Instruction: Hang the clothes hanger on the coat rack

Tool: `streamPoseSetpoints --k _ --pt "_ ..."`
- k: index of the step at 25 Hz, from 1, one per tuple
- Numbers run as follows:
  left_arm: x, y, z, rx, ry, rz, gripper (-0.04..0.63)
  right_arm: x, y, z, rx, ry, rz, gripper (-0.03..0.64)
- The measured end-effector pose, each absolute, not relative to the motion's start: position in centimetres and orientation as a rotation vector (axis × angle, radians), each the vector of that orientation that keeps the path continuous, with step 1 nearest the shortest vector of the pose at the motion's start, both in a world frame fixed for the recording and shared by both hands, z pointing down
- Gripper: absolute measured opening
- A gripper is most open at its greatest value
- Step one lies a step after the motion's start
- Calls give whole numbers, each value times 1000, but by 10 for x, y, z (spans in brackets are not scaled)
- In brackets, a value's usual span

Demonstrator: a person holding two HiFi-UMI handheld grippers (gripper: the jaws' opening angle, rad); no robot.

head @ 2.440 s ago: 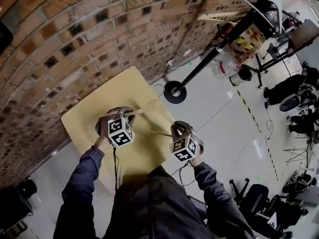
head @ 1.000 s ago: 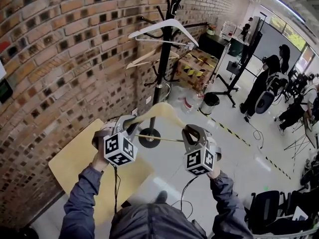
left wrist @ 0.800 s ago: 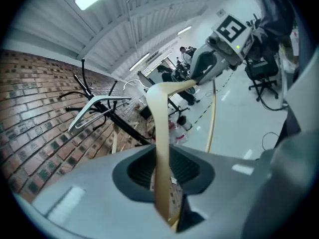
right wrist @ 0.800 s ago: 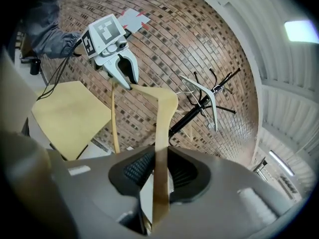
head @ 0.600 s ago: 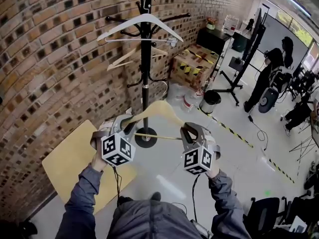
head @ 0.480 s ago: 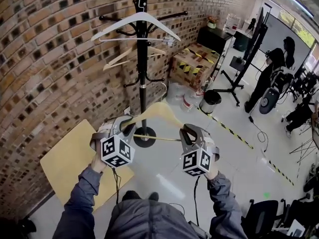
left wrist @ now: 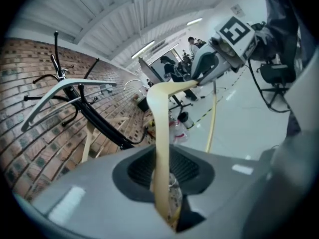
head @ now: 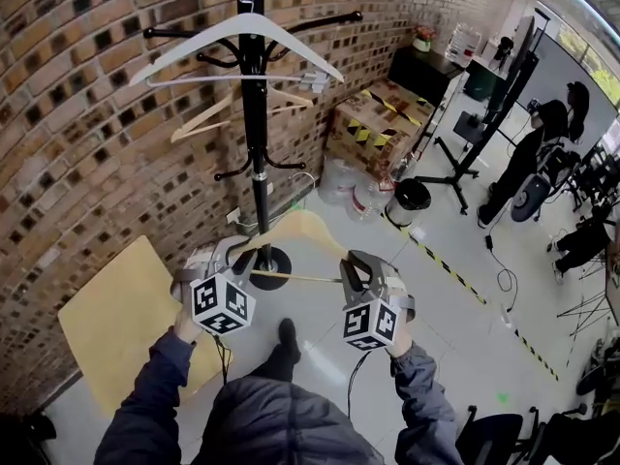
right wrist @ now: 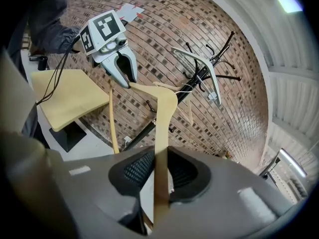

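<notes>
A light wooden clothes hanger (head: 295, 229) is held between both grippers at chest height, its thin crossbar running from one to the other. My left gripper (head: 242, 252) is shut on the hanger's left arm (left wrist: 160, 148). My right gripper (head: 347, 265) is shut on its right arm (right wrist: 161, 148). The black coat rack (head: 254, 134) stands just beyond, against the brick wall, with its round base (head: 271, 260) behind the hanger. A white hanger (head: 237, 39) and a wooden hanger (head: 203, 116) hang on it. The held hanger's hook is not clearly visible.
A yellow table (head: 111, 313) stands at the left by the wall. Right of the rack are a taped cardboard box (head: 376, 122), plastic bottles (head: 351, 188), a black bin (head: 409, 200) and a tripod stand (head: 455, 153). People (head: 538, 148) stand far right.
I have stepped closer to the coat rack, which now stands right behind the hanger. Both grippers sank a little, still holding the hanger level. The table has slid off to the left.
</notes>
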State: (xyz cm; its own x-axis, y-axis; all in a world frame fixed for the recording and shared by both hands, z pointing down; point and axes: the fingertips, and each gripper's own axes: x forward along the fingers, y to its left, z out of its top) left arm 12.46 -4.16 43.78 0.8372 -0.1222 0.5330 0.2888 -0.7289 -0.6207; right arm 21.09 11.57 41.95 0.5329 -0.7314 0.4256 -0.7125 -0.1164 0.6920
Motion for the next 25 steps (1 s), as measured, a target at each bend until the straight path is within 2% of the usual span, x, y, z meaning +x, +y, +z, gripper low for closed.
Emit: streamPoseSetpoints --k 12,25 --pt "238 -84 501 -2324 103 -759 86 354 53 481 1694 -1230 -82 87" --pt "288 -69 541 -2337 491 -1006 86 446 12 542 1419 -1528 -196 89"
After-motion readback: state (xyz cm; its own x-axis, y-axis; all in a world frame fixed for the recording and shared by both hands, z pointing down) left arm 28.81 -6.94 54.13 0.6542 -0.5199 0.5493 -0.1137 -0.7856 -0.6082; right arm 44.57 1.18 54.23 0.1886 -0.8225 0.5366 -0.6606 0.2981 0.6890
